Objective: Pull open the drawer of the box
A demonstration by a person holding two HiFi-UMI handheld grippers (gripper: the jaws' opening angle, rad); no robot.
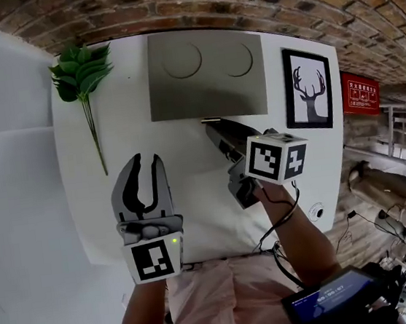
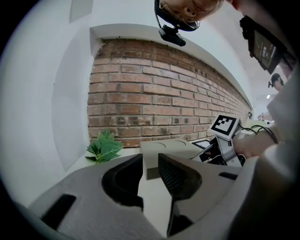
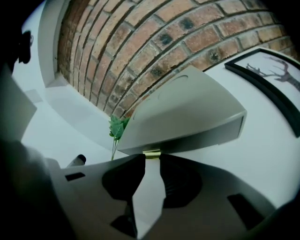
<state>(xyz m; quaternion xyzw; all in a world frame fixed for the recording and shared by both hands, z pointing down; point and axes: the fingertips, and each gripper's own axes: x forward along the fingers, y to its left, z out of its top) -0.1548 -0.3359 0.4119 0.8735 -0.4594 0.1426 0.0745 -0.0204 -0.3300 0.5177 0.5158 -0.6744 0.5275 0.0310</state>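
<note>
Right tongs at gold handle of box

A flat grey box, its drawer shut, sits just ahead of the right gripper, with the small gold handle just beyond the jaw tips.

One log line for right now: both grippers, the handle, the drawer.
right gripper: open, tips flanking gold handle | left gripper: open, empty, over table | drawer: closed

You are holding the left gripper and the right gripper forward, jaws standing apart on both.
</note>
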